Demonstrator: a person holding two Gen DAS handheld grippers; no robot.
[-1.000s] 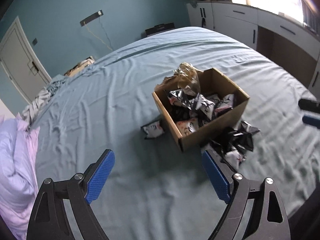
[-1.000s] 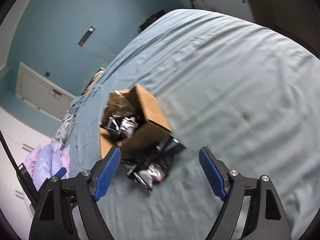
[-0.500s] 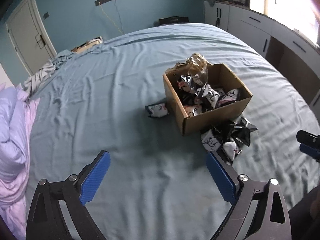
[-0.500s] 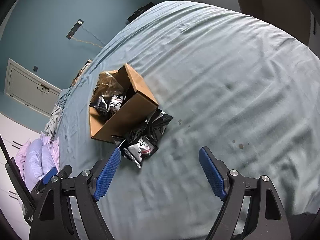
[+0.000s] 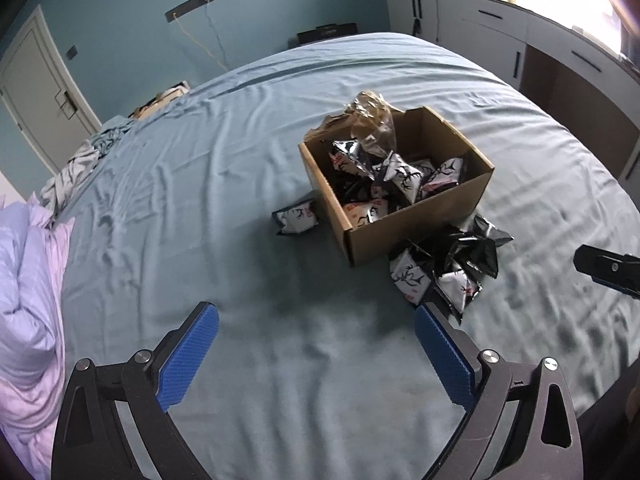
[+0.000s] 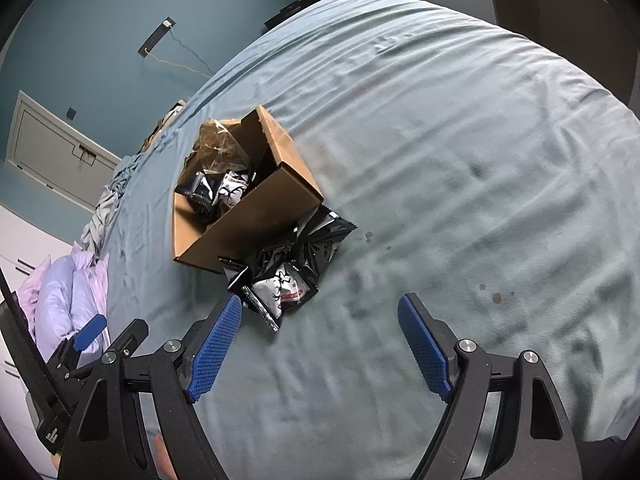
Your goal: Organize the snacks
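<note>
An open cardboard box stands on the blue bed, holding several black-and-white snack packets and a crumpled clear bag. A heap of packets lies against its near right corner; one lone packet lies at its left. My left gripper is open and empty, above the sheet short of the box. In the right wrist view the box and the heap lie ahead to the left. My right gripper is open and empty, its left pad close to the heap.
The bed sheet stretches wide around the box. A lilac duvet is bunched at the left edge. White cabinets line the far right wall, a door the far left. The right gripper's tip shows at the right.
Both grippers have shifted slightly relative to the box and heap; the right gripper has come nearer the heap. Both stay open and empty. No packet has moved.
</note>
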